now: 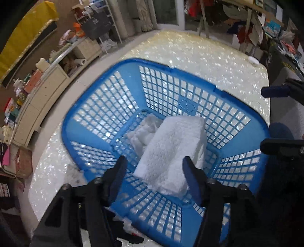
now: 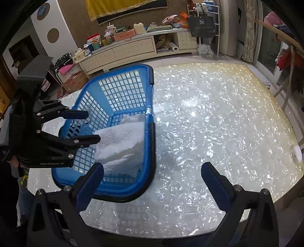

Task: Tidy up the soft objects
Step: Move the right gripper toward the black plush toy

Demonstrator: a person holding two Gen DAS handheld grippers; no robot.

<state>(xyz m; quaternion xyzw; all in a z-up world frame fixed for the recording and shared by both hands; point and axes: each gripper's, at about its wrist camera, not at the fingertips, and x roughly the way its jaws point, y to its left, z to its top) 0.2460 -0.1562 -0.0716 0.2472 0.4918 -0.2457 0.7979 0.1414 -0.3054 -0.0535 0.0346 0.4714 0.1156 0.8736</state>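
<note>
The place looks like a living room in a home, rather crowded. A long cream cabinet with drawers stands along the far wall, and its top is full of boxes, bottles and small household things. A yellow cloth hangs on the brown wall above it. At the right, clothes hang on a wooden rack near a window. A table with a shiny pearl-like top stands in the middle.

basket top: open from above | walls block sideways entry | table right of it: bare
</note>
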